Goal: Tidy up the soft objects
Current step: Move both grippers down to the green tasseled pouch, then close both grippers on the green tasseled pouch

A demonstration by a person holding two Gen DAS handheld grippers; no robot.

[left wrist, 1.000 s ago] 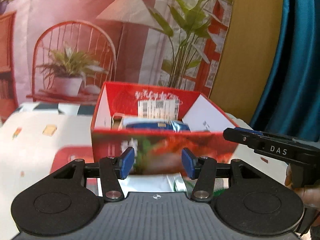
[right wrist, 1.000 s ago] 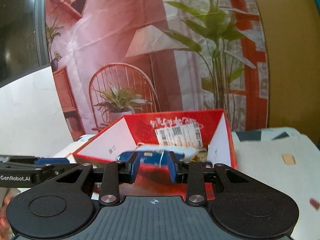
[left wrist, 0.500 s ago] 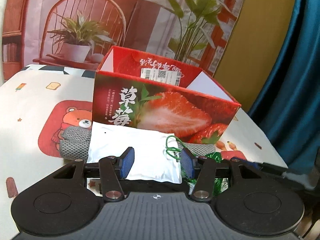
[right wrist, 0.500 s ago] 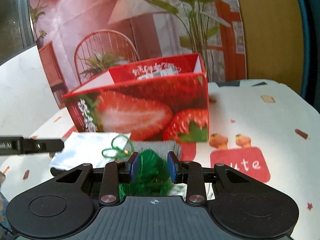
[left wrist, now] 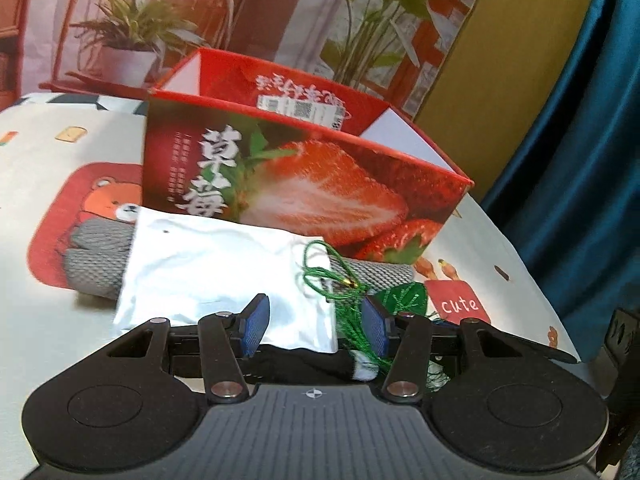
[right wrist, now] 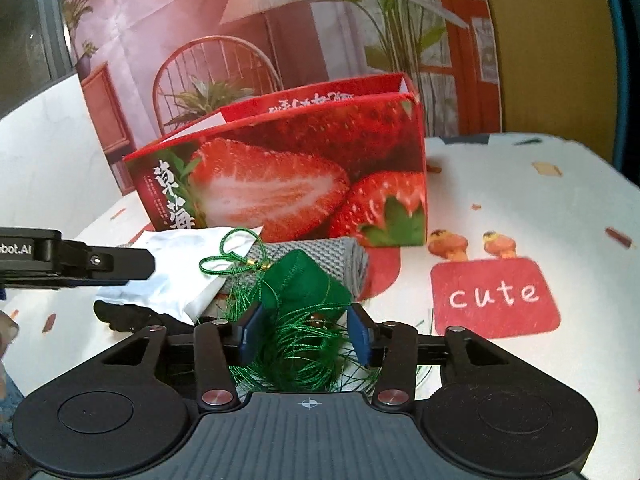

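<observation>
My right gripper (right wrist: 304, 330), its jaws opening, hung low over a green tasselled charm (right wrist: 306, 284), whose threads spread between the blue pads without being pressed. My left gripper (left wrist: 316, 326) stood with its jaws apart above the near edge of a white pouch (left wrist: 224, 268), gripping nothing. The pouch lay across a grey knitted cloth (left wrist: 94, 260), with a dark sock (left wrist: 304, 360) just under its near edge. Behind the pile stood an open red strawberry box (right wrist: 304, 176), close against the cloth. All rested on a pale tablecloth (right wrist: 520, 200) printed with cartoons and the word "cute".
</observation>
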